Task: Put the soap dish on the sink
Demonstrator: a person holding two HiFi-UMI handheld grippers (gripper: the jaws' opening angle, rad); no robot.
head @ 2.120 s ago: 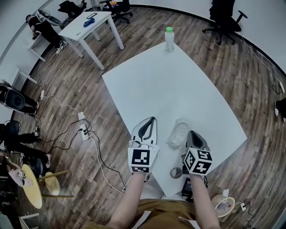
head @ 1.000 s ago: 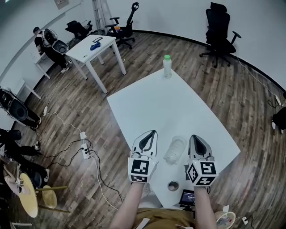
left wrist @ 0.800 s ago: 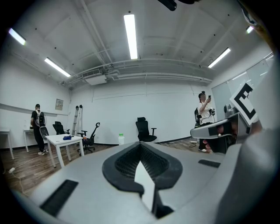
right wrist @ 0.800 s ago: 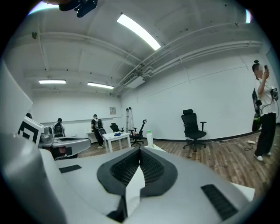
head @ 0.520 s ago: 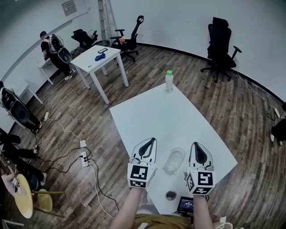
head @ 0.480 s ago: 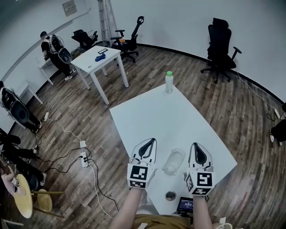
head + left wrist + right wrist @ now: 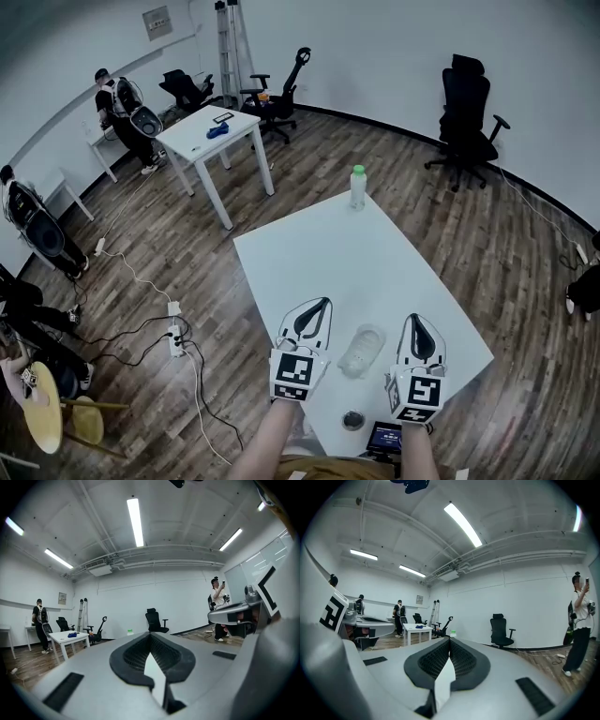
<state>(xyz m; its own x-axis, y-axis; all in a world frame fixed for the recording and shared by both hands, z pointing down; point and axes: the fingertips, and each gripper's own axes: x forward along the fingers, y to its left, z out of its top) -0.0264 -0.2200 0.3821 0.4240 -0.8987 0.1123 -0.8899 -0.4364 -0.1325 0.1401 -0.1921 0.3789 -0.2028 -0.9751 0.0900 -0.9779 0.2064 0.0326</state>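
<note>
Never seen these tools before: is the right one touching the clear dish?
Apart. In the head view, bare table shows between the right gripper and the clear dish.

The soap dish (image 7: 361, 350) lies on the table (image 7: 375, 253), between the fingers of the left gripper (image 7: 322, 305) and the right gripper (image 7: 413, 320). A bottle (image 7: 357, 187) stands well ahead of the fingers, at the table's far edge.

Left gripper (image 7: 322, 303) cube: square black-and-white marker, no letters.
Right gripper (image 7: 413, 319) cube: same kind of marker (different pattern).
Wall sign (image 7: 157, 21): print too small to read.
Bottle (image 7: 357, 187) on tabletop (image 7: 375, 253): nothing legible.
</note>
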